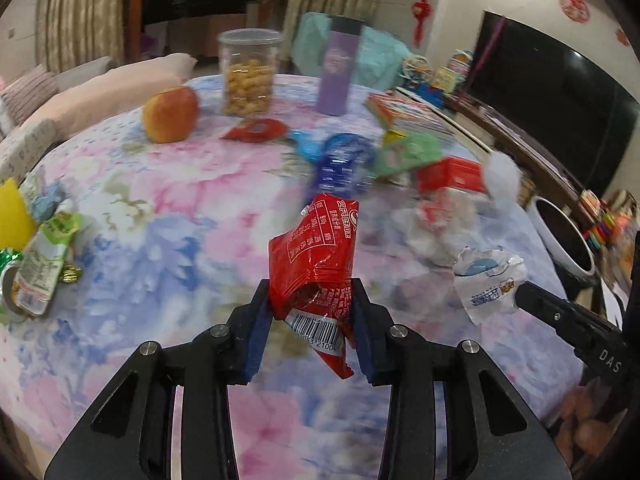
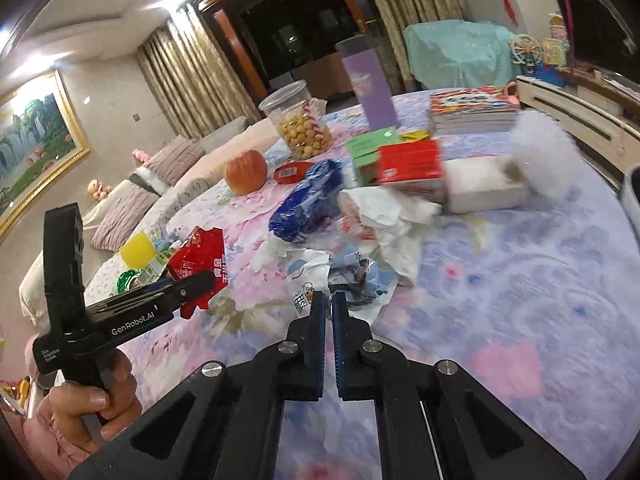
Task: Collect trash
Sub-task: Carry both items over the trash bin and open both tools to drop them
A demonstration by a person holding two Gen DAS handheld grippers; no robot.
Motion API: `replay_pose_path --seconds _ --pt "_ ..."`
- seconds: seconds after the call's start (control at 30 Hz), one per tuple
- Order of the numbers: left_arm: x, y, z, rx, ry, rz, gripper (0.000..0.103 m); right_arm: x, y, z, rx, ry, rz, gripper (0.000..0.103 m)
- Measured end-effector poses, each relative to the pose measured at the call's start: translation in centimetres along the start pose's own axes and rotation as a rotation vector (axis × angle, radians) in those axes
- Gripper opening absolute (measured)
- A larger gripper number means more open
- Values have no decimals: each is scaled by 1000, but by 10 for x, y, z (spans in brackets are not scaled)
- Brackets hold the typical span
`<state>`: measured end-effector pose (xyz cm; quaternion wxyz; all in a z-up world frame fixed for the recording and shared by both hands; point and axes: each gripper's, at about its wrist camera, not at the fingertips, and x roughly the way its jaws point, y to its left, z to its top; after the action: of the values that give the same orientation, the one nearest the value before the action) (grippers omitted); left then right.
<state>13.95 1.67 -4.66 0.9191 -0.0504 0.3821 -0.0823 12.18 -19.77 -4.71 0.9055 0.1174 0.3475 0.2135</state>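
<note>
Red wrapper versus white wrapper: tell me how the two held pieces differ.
The red wrapper is glossy red with a barcode; the white wrapper is pale with blue print. The left gripper holds the red one, the right gripper the white one. Both are crumpled, lifted off the table.

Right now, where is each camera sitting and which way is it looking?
Left wrist: on the left gripper, looking along its fingers across the floral table; the fingers pinch a red wrapper.
Right wrist: on the right gripper, facing the table's clutter; its fingers pinch a white wrapper; the person's left hand shows.
Shared: apple, snack jar, each other's gripper.
</note>
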Motion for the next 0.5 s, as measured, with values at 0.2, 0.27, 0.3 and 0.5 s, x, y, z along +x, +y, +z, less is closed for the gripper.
replay_pose_path --seconds 0.2,0.27,0.3,0.5 --pt "-3 -54 -7 89 16 -94 36 -35 -22 -10 56 -47 -31 3" --pt "-2 -73 -9 126 26 -128 36 -44 -30 -11 72 -60 -48 3" --pt "-2 -80 -10 134 30 -142 36 -49 -36 -12 80 -66 -58 3" --pt "4 -127 -12 196 60 -226 36 -76 -68 -13 124 -119 -106 3"
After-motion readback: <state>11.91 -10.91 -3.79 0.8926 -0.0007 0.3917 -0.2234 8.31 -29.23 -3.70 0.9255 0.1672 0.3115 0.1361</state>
